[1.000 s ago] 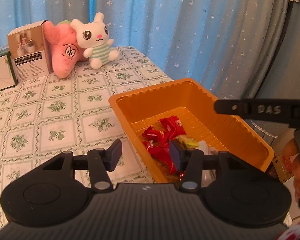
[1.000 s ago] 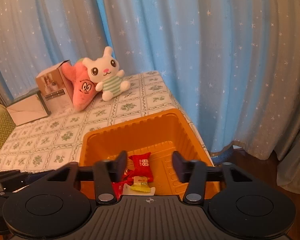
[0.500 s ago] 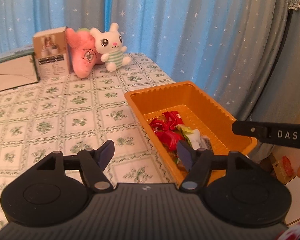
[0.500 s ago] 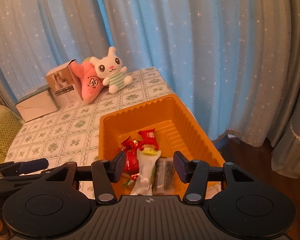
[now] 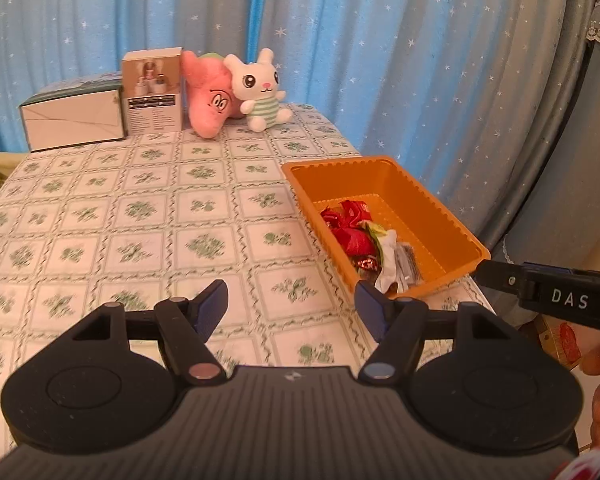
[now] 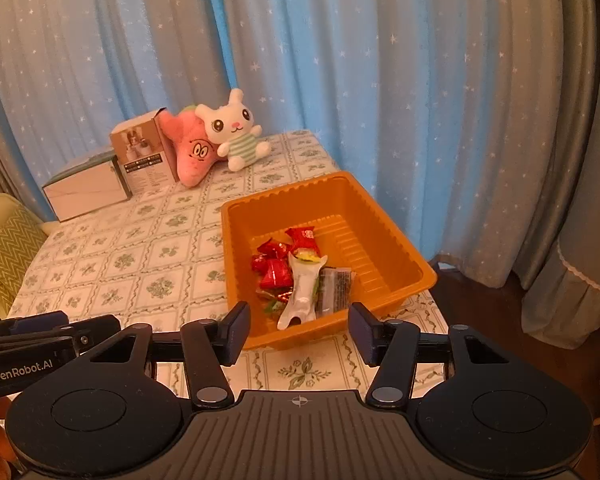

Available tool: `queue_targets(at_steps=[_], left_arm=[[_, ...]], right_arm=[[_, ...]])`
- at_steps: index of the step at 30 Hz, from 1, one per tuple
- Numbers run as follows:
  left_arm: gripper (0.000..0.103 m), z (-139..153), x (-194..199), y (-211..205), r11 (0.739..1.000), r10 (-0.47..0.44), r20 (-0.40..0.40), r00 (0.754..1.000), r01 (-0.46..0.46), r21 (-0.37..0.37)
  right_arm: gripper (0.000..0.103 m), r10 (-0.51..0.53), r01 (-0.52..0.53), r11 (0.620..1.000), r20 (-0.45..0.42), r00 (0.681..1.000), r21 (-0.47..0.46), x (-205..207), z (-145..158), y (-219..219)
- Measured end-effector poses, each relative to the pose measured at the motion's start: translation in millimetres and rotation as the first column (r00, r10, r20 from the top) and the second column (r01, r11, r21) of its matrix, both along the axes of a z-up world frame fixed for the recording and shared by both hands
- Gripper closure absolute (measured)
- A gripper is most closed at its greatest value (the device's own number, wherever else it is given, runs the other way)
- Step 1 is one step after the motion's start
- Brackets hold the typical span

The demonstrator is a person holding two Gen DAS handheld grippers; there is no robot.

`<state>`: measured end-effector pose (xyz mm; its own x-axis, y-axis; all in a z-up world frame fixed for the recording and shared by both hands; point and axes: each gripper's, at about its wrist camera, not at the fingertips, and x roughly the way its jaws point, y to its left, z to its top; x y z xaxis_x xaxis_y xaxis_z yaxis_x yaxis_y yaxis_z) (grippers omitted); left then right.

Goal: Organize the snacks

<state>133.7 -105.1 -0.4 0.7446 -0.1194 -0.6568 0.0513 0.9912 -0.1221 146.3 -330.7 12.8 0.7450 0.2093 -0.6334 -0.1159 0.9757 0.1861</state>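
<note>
An orange tray point(image 5: 420, 200) point(image 6: 384, 232) sits near the table's right edge. Inside it lie red snack packets point(image 5: 350, 232) point(image 6: 278, 264), a white packet point(image 6: 303, 292) and a dark packet point(image 6: 334, 286). My left gripper point(image 5: 290, 312) is open and empty, hovering over the tablecloth short of the tray's near left corner. My right gripper point(image 6: 298, 332) hovers just short of the tray's near rim, its jaws opening with nothing between them. The other gripper shows at the edge of each view.
At the table's far side stand a white box point(image 5: 74, 120), a small carton point(image 5: 154, 92), a pink plush point(image 5: 210, 100) and a white rabbit plush point(image 5: 260, 92). Blue starred curtains hang behind. A green cushion point(image 6: 4, 248) lies off the table's left.
Both grippers have drawn back and upward from over the tray, so the tray looks smaller and farther. The left jaws spread wide; the right jaws widened a little.
</note>
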Motion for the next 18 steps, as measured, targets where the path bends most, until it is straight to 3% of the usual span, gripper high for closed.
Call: queue_targets(at_steps=[4, 18], left_arm=[[0.037, 8, -25, 5, 1.0, 0.003, 0.0, 1.0, -0.003, -0.008], [0.037, 24, -87, -4, 0.999, -0.024, 0.032, 0.999, 0.023, 0.027]], right_arm=[[0.039, -0.003, 0.004, 1.0, 0.012, 1.0, -0.014, -23, 6, 6], [0.038, 0.013, -0.013, 1.0, 0.039, 0.999, -0.019, -80, 23, 14]])
